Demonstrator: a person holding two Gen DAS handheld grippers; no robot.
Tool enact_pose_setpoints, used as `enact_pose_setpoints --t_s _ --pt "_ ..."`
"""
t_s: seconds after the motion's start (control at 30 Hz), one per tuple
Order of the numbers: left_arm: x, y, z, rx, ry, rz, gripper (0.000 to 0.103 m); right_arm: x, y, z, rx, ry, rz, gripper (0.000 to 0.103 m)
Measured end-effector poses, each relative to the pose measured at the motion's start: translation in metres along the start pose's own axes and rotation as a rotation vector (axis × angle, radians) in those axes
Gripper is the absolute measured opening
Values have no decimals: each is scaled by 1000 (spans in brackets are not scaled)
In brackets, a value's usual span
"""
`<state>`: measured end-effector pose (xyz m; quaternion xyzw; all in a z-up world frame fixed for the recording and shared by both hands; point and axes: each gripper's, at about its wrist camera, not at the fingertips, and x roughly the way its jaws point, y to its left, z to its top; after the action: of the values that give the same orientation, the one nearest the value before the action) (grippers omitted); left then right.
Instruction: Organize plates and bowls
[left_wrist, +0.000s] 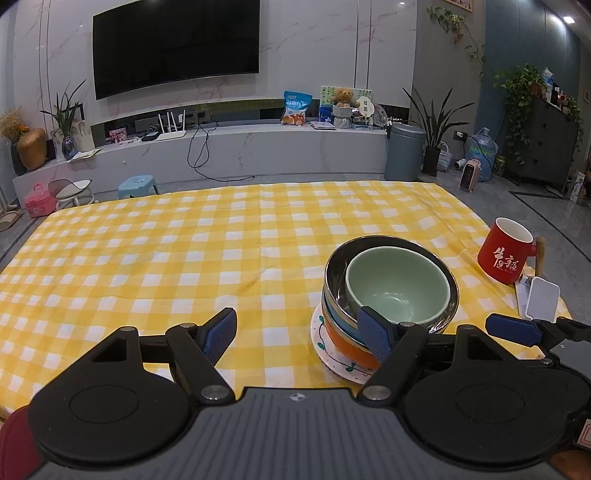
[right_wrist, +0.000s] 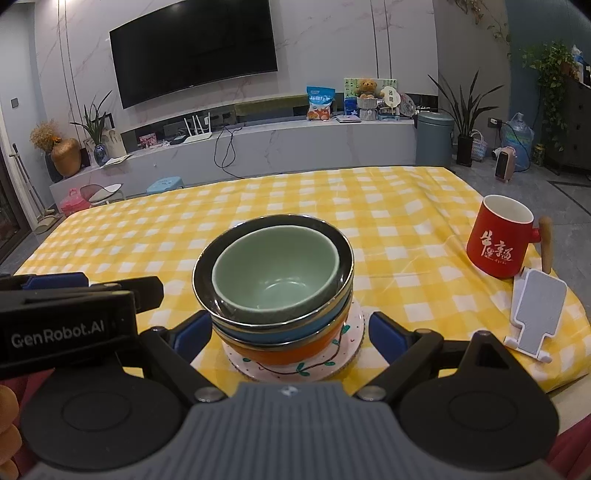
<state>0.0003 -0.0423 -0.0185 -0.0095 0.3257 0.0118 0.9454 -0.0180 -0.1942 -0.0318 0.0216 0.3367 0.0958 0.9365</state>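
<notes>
A stack stands on the yellow checked tablecloth: a white patterned plate (right_wrist: 295, 367) at the bottom, then an orange bowl (right_wrist: 291, 352), a blue bowl (right_wrist: 258, 334), a shiny metal bowl (right_wrist: 207, 258), and a pale green bowl (right_wrist: 275, 273) nested on top. My right gripper (right_wrist: 290, 334) is open, its blue pads either side of the stack's base without pressing it. My left gripper (left_wrist: 303, 332) is open to the left of the stack (left_wrist: 391, 291), holding nothing; its right pad sits in front of the bowls.
A red mug (right_wrist: 498, 240) with a wooden handle stands to the right, with a white phone stand (right_wrist: 535, 314) in front of it near the table's edge. The right gripper's pad (left_wrist: 513, 328) shows at the right of the left wrist view. Checked cloth stretches left and behind.
</notes>
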Motion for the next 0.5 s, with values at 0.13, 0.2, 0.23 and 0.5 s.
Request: enact_pose_setpoints --t_s 0.13,0.2,0.23,0.5 --pt "1 0 -1 1 2 6 87 1 -1 -1 8 3 4 90" --pt "1 0 -1 0 1 7 87 1 -1 -1 10 6 5 90" --pt "0 0 -1 0 0 7 87 2 -1 -1 12 7 5 90" --pt "1 0 -2 1 3 8 87 4 -3 -1 25 15 11 90"
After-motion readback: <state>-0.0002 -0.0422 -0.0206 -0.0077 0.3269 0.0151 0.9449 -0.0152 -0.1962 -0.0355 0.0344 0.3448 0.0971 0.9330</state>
